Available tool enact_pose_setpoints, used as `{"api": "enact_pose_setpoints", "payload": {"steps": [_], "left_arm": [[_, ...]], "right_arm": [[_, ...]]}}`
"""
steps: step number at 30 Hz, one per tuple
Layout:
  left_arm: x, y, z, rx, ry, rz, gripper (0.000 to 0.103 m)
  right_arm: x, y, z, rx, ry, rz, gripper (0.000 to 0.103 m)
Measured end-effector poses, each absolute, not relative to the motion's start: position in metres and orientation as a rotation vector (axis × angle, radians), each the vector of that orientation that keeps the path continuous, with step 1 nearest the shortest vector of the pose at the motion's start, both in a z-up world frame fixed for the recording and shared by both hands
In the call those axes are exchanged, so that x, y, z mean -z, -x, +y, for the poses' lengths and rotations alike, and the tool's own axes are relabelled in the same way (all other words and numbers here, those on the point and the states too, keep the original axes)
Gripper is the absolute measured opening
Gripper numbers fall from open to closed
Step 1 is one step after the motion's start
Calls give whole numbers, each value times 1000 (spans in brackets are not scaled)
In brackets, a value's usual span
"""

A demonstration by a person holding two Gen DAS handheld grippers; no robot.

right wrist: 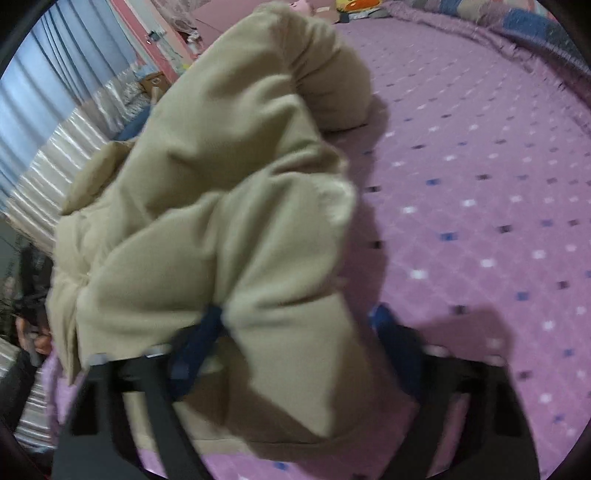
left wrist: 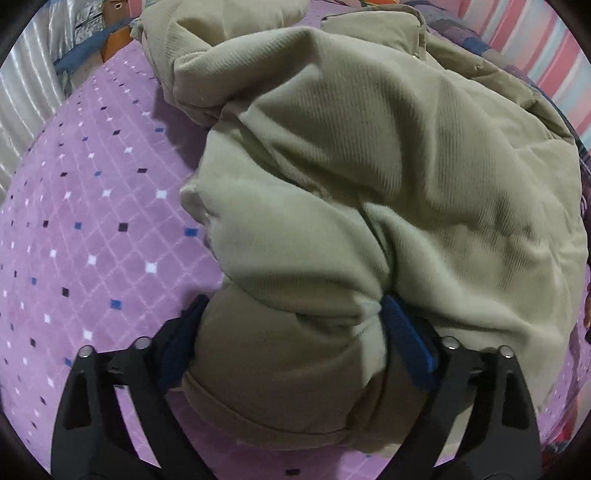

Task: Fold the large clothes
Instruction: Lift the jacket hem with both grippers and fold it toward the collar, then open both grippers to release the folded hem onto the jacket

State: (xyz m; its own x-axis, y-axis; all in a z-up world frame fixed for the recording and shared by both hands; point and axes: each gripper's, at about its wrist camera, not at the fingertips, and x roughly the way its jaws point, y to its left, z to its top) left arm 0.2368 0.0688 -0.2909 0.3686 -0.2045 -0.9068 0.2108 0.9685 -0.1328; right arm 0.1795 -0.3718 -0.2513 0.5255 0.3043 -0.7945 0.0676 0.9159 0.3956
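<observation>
A large padded beige jacket (left wrist: 369,177) lies bunched on the purple patterned bedspread (left wrist: 92,221). My left gripper (left wrist: 295,328) has its blue fingers (left wrist: 402,332) spread wide with a thick fold of the jacket between them. In the right wrist view the same jacket (right wrist: 221,184) fills the left and middle, lifted and bunched. My right gripper (right wrist: 299,332) also stands wide with a bulky fold of the jacket between its blue fingers (right wrist: 199,339). That view is blurred by motion.
The bedspread (right wrist: 480,184) stretches to the right. Silvery pleated curtains (left wrist: 22,92) hang at the left and a striped pink wall (left wrist: 546,55) is at the far right. Blue curtains (right wrist: 44,92) and a cardboard box (right wrist: 155,81) stand beyond the bed. A quilt (right wrist: 517,22) lies at the far edge.
</observation>
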Motion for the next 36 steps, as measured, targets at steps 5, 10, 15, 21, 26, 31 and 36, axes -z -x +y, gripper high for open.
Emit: {"api": "enact_pose_setpoints", "payload": {"steps": [5,10,15,21,26,31,36], "left_arm": [[274,-227,58,273,-1,1189,25],[224,-192,53,274,26,1125,16],[166,-137,79,267,117,1025,15],[144,-103,98,257,232,1004,13],[125,-68,118,242,222,958,13],[185,-66,130,186,201,1054,17],[238,-70,112,114,91,1122,33]], "right_arm": [[236,-179,-349,-150,-393,990,23],[170,-152,-348,-152,-387,859,17],[106,-116,-334,-133,-323,800,16],[82,-78,-327,-115,-408,780,15],[54,-50,-339,-66,-400,747,15],[114,-50,-365,50,-348,905,17],[198,-54,-369,161,-255,1095,36]]}}
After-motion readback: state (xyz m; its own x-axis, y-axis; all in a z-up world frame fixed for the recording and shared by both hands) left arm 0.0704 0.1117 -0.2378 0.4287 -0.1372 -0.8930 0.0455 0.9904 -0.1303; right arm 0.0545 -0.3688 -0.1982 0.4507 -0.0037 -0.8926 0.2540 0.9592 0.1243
